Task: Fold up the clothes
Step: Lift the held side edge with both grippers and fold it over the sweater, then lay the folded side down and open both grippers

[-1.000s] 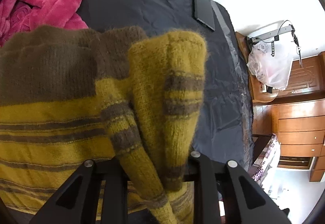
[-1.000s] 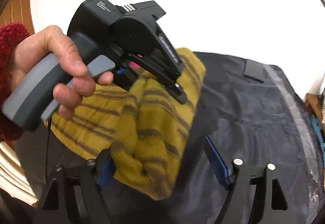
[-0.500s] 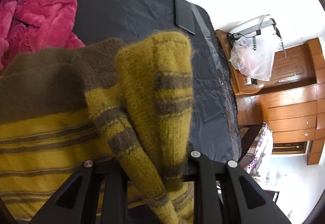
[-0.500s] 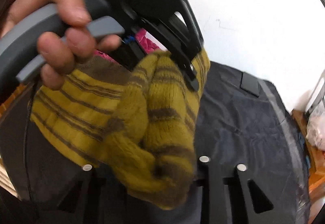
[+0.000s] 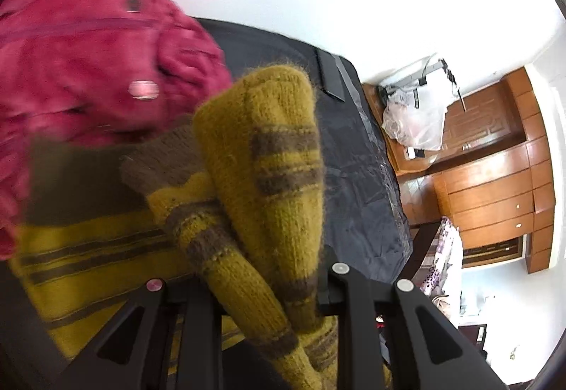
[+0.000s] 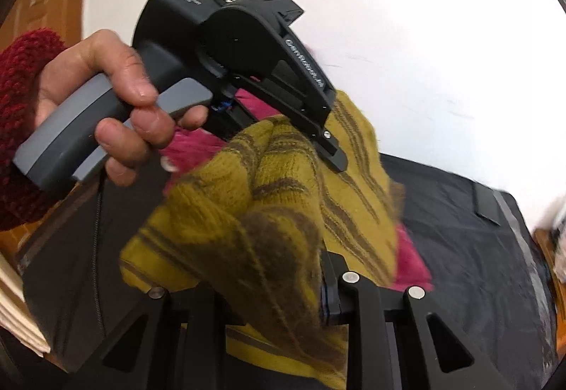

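Note:
A mustard and brown striped knit sweater (image 5: 276, 160) is bunched up and lifted above the dark bed sheet (image 5: 357, 177). My left gripper (image 5: 269, 287) is shut on a thick fold of it. In the right wrist view the sweater (image 6: 247, 213) fills the centre, and my right gripper (image 6: 272, 294) is shut on another fold. The left gripper (image 6: 332, 156) shows there from the side, pinching the sweater's upper edge, held by a hand (image 6: 116, 89) in a red knit sleeve. The two grippers are close together.
A pink fleece garment (image 5: 88, 53) lies right behind the sweater, and its edge (image 6: 410, 259) shows on the sheet (image 6: 477, 266). A flat black object (image 5: 330, 76) rests near the bed's far edge. Wooden cabinets (image 5: 495, 184) and a plastic bag (image 5: 417, 121) stand beyond the bed.
My right gripper, open a second ago, has shut on the sweater. Both grippers have carried the sweater up and toward the pink garment, which now looms larger in the left wrist view.

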Tool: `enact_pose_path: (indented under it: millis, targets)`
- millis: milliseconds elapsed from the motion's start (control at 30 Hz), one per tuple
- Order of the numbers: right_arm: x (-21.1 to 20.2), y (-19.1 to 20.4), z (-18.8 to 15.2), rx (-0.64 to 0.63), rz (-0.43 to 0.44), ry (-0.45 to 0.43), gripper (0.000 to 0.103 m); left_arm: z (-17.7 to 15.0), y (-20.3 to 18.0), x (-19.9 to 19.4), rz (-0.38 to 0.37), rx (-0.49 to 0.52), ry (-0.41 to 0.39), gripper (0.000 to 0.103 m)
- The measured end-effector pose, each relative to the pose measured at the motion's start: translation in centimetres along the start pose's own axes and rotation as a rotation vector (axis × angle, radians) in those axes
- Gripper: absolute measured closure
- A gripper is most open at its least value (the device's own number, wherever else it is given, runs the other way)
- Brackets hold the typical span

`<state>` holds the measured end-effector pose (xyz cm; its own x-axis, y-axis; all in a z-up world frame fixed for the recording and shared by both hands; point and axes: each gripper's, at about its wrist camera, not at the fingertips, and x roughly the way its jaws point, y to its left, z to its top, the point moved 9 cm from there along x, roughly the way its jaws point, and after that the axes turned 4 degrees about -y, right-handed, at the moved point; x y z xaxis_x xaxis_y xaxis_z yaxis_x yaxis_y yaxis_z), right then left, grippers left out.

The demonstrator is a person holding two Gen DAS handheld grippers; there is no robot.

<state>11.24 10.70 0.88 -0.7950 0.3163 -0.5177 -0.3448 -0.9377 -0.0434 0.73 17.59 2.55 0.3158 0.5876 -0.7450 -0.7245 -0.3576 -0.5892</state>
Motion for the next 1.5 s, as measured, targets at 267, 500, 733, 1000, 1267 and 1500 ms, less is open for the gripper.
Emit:
enact_pose_path:
  millis: [267,500,733,1000,1267,1500]
  targets:
    - [3.4,9.5,0.9,-0.13,0.102,0.041,0.075,-2.4,7.5,-4.6,-0.01,-0.034,-0.063,0.078]
    - [6.9,14.3,0.1,-0.205,0.144,0.105,0.075,-3.5,13.2,-5.4,0.0,-0.041,-0.095,0.078]
    - [10.1,13.8,-2.9,-0.194,0.167,0.197,0.073,-4.8,16.8,-3.8,-0.007,-0.057,-0.093,0.075]
    - [10.5,13.9,-4.1,-0.119,0.292,0.253,0.041,-5.3,17.2,-2.8,-0.045,-0.018,-0.097,0.074]
    - [7.1,12.8,-2.2,0.016,0.375,0.195,0.041,-5.8,16.5,-3.1,-0.024,0.015,-0.101,0.069]
    - [5.0,12.1,-0.4,0.152,0.445,0.161,0.041,-5.9,17.2,-3.1,-0.044,-0.005,-0.111,0.067]
